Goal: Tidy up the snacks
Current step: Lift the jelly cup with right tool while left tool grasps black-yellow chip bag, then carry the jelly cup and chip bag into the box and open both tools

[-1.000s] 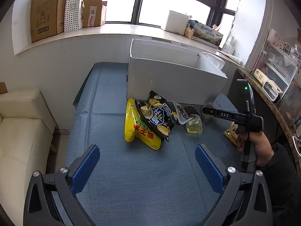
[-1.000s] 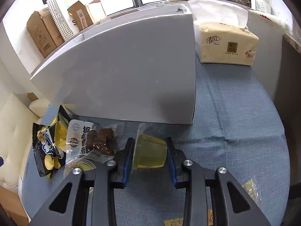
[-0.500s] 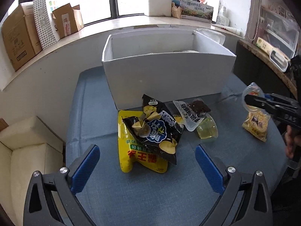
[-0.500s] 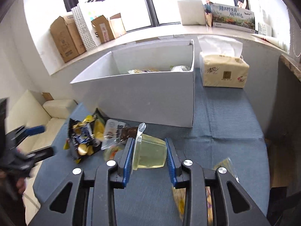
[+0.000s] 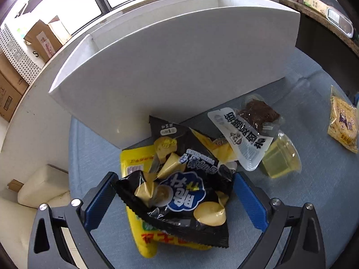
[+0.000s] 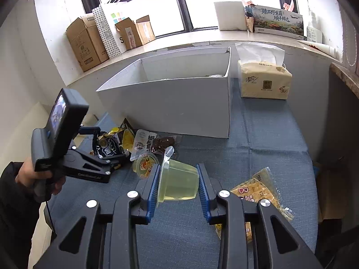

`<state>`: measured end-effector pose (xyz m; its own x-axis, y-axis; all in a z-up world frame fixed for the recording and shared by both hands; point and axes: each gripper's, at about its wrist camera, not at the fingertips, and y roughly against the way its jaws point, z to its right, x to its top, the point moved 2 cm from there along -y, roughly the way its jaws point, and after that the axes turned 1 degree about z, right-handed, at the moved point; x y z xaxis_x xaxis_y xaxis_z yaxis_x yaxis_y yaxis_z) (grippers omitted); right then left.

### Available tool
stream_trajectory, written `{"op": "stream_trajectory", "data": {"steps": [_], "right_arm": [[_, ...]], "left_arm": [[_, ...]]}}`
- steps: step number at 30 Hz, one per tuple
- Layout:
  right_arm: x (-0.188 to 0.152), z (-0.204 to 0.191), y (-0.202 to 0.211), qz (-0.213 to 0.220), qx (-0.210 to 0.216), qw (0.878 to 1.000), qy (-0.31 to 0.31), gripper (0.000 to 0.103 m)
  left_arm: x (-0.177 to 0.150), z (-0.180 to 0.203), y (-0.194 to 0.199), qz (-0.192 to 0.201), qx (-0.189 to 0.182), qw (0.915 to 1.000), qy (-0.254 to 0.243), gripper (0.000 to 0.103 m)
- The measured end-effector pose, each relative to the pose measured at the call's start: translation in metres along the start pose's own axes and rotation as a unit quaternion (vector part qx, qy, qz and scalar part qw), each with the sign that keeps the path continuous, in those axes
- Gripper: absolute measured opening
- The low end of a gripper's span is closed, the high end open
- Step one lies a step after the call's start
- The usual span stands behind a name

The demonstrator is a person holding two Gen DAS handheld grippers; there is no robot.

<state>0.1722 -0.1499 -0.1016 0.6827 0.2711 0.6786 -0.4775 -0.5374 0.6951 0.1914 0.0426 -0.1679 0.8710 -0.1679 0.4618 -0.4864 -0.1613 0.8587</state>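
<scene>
Clamped between the blue-padded fingers of the right gripper (image 6: 178, 185): a clear plastic cup of pale yellow jelly (image 6: 178, 182), lying on its side, lifted above the blue cloth-covered table (image 6: 269, 134). Just left of it on the cloth, a second jelly cup with a printed foil lid (image 6: 145, 163), touching a clear-and-white pouch of dark brown snack (image 5: 249, 132). Straddling a crumpled black crisp bag printed with yellow chips (image 5: 179, 192), the left gripper (image 5: 172, 198), fingers spread wide on either side of the bag, not visibly pressing it. Under the black bag, a flat yellow snack packet with red lettering (image 5: 139, 224). Off to the right on the cloth, a small yellow cartoon-printed sachet (image 6: 258, 192). Behind the pile, touching the black bag's top corner, an open white cardboard box (image 6: 170, 103); beside its right wall, a tan pack of tissues (image 6: 263, 83).
</scene>
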Motion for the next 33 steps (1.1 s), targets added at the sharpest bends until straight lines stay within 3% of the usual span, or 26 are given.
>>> {"op": "stream_trajectory", "data": {"steps": [3, 5, 6, 11, 15, 20, 24, 28, 33], "right_arm": [[-0.003, -0.001, -0.002, -0.004, 0.003, 1.0, -0.002, 0.035], [-0.004, -0.002, -0.004, -0.007, 0.008, 1.0, -0.004, 0.035], [-0.005, -0.003, -0.004, -0.008, 0.009, 1.0, -0.003, 0.035], [-0.009, -0.008, -0.007, -0.013, 0.012, 1.0, 0.0, 0.035], [-0.01, -0.007, -0.006, -0.012, 0.015, 1.0, -0.004, 0.035], [-0.009, -0.011, 0.0, -0.002, 0.024, 1.0, -0.003, 0.035], [-0.006, -0.018, 0.006, 0.006, 0.03, 1.0, 0.003, 0.035], [0.001, -0.024, 0.011, 0.016, 0.037, 0.999, 0.01, 0.035], [0.019, -0.032, 0.016, 0.029, 0.045, 0.998, 0.018, 0.035]], "left_arm": [[0.0, 0.003, 0.0, 0.004, 0.007, 0.9999, -0.006, 0.101], [-0.002, 0.009, 0.006, 0.012, -0.009, 0.9998, -0.01, 0.086], [-0.003, 0.011, 0.007, 0.011, -0.024, 0.9996, -0.01, 0.072], [-0.011, 0.015, 0.023, 0.019, -0.031, 0.9993, 0.001, 0.065], [-0.024, 0.011, 0.058, 0.053, -0.046, 0.9974, 0.019, 0.064], [-0.047, -0.004, 0.104, 0.087, -0.068, 0.9909, 0.076, 0.064], [-0.057, -0.017, 0.139, 0.106, -0.097, 0.9811, 0.129, 0.064], [-0.056, -0.022, 0.171, 0.146, -0.084, 0.9733, 0.156, 0.064], [-0.04, -0.05, 0.193, 0.174, -0.099, 0.9587, 0.203, 0.064]]}}
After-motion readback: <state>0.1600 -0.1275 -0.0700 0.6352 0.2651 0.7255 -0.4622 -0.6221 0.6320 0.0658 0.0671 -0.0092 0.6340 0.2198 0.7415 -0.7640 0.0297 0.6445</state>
